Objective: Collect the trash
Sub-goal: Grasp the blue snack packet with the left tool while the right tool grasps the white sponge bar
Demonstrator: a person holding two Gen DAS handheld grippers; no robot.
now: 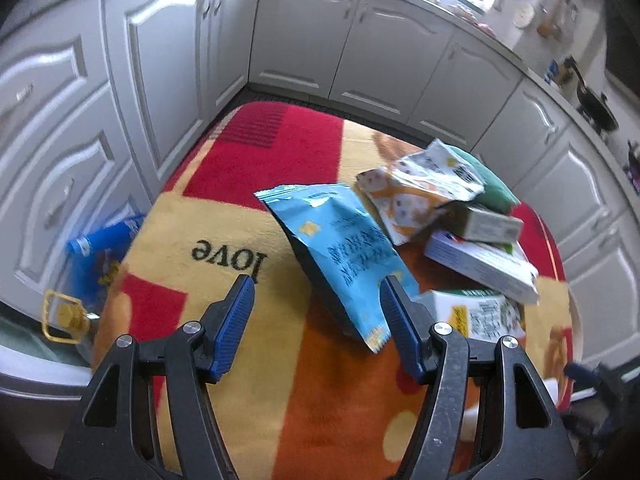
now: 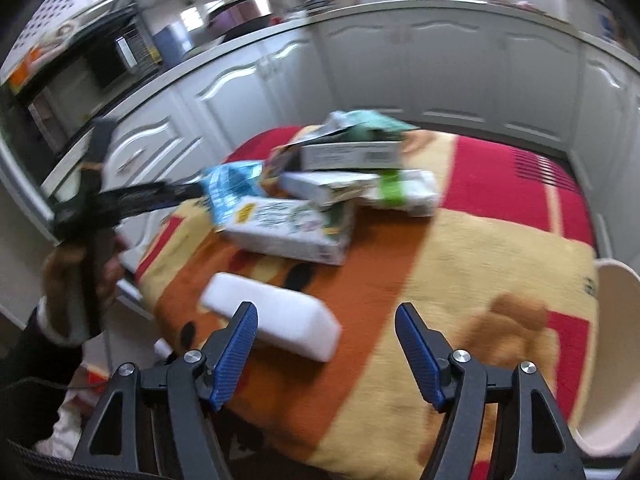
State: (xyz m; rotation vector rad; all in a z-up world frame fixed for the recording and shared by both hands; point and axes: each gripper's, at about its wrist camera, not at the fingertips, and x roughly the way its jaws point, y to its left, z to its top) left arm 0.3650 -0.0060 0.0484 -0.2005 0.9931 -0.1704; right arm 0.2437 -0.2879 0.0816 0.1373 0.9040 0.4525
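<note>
Trash pile blurred, boxes overlapping

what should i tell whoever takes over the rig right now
Left gripper: open, empty, hovering low beside the light blue snack bag.
Right gripper: open, empty, over the white foam block.
The trash sits on the blanket-covered table: the blue bag, an orange-and-white snack bag, several stacked cartons, and something green at the back of the pile.
A beige bin is at the table's right edge; its inside is not visible.
Done: nothing visibly collected yet.
Left: pick up every piece, probably starting with the blue bag and the foam block.
</note>
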